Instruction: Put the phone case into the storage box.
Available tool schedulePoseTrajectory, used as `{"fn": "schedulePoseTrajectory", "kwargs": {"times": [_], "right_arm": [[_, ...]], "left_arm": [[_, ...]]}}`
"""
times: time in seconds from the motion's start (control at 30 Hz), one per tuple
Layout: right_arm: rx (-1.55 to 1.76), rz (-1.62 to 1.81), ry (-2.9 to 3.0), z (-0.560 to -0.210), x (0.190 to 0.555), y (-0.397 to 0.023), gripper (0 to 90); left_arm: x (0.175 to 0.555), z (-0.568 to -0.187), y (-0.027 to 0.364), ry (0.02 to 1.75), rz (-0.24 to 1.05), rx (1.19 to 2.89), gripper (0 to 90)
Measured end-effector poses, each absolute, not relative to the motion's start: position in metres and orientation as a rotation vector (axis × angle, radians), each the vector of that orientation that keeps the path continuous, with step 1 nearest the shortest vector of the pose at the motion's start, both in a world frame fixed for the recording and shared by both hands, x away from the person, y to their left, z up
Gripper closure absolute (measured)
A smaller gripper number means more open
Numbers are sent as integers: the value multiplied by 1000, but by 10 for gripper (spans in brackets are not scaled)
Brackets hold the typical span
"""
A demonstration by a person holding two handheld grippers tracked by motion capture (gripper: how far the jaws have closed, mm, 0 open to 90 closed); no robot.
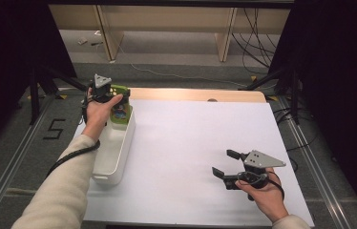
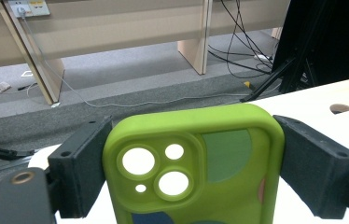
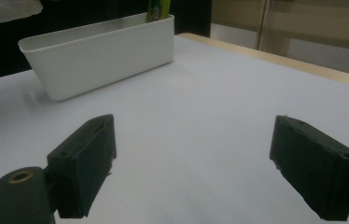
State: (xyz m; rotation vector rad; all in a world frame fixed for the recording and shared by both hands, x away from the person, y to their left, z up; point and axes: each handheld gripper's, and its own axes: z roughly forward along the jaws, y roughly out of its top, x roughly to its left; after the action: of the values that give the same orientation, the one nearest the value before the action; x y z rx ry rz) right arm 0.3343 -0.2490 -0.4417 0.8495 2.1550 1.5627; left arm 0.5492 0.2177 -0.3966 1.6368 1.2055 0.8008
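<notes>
Looking at the high view, we see the left hand-held gripper (image 1: 114, 98) in the upper left of the frame, over the far end of a white bin (image 1: 112, 155). Its jaws are clamped on a green phone case (image 1: 120, 110), one jaw on each long side. In the left gripper view the case (image 2: 196, 168) stands in the middle, between the two black jaws, with its round camera holes turned to us and some coloured shapes printed on its back. The left hand (image 1: 101, 110) holds this gripper from behind.

The right hand-held gripper (image 1: 225, 163) is in the lower right of the high view, above the white sheet (image 1: 186, 143) that covers the desk (image 1: 195, 94). Its jaws stand wide apart and hold nothing. In the right gripper view the bin (image 3: 100, 53) is in the upper left, well apart from the jaws, and the case (image 3: 158, 9) rises just above the far end of the bin.
</notes>
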Motion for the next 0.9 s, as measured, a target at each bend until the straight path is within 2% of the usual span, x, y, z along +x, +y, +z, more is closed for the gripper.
{"fn": "schedulePoseTrajectory", "kwargs": {"times": [0.9], "right_arm": [[848, 1562, 2161, -442, 334, -248, 155]], "left_arm": [[548, -406, 216, 1211, 798, 1655, 153]]}}
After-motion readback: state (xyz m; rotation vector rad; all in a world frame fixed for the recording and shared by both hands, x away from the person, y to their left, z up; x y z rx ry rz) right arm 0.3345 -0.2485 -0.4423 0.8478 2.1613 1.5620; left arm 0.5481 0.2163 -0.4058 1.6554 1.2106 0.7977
